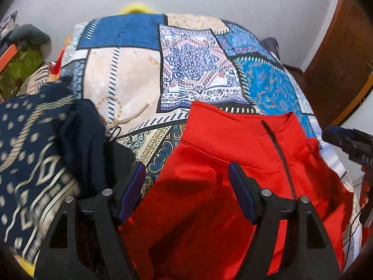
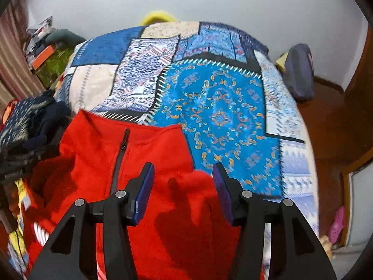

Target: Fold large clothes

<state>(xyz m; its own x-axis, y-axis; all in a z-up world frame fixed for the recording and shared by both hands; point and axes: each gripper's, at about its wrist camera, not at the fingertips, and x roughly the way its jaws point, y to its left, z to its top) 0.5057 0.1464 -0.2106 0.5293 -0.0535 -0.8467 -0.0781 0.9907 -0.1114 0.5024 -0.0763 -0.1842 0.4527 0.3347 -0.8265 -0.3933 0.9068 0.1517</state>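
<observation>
Red fleece (image 1: 209, 186) lying on bed (image 1: 130, 77), collar at 12. Left tongs (image 1: 186, 175) and right tongs (image 2: 184, 175) hovering released, holding nothing. Looking soft, floppy; gripping at hem corners advisable.

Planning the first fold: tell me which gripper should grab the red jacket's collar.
Left, probably. The left gripper hangs open over the red jacket just below its collar; the right gripper sits nearer the jacket's right edge.

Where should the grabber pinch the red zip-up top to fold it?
Probably at the collar corner of the red fleece jacket, coming from above on its right side. That edge lies flat and free on the patchwork bedspread, and the right gripper is open nearby.
</observation>
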